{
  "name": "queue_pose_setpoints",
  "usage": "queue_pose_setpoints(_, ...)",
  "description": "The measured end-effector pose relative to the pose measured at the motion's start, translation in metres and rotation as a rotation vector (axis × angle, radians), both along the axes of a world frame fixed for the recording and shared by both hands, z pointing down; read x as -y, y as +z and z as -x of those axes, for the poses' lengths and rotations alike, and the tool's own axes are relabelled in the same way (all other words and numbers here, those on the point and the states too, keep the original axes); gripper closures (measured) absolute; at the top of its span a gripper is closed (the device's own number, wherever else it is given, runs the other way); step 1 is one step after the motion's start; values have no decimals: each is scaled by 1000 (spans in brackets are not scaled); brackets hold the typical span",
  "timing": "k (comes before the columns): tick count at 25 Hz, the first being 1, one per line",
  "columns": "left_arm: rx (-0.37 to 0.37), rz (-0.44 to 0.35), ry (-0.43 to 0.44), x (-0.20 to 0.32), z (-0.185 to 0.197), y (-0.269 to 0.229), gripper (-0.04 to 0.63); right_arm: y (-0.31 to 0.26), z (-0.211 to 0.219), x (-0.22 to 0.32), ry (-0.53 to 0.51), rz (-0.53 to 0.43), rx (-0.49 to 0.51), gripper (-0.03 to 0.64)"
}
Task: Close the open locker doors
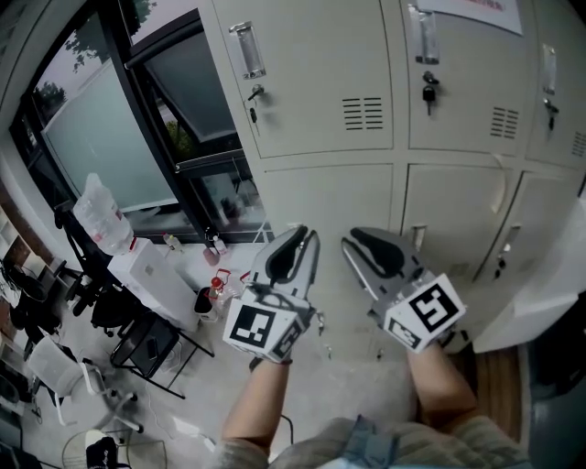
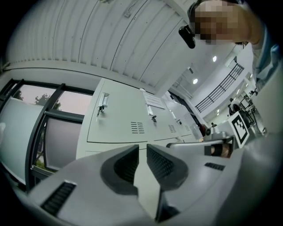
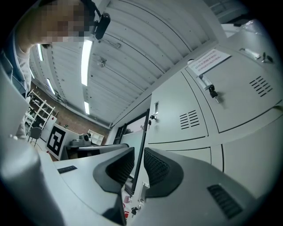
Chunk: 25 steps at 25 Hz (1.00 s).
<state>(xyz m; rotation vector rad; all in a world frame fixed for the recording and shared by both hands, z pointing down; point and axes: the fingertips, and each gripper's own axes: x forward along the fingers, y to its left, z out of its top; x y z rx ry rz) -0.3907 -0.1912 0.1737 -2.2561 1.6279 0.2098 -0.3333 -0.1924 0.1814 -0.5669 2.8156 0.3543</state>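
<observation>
Pale grey metal locker door (image 1: 540, 284) at right stands upright, swung out nearward; left gripper (image 1: 306, 233) and right gripper (image 1: 352, 238) slightly apart, empty.

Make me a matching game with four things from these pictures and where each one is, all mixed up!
Things
1. paper notice
2. keys
3. clear plastic bag
4. open locker door

Places
A. sitting on the white desk by the window
B. swung out at the bottom right
C. stuck high up on an upper locker door
D. hanging from a lock under a door handle

Pairs: 1-C, 2-D, 3-A, 4-B
</observation>
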Motion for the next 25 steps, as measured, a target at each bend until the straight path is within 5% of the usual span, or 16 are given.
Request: queue_pose_setpoints(25, -97, -6, 177, -34, -100, 29, 543, 16, -77, -44, 63, -55, -18, 615)
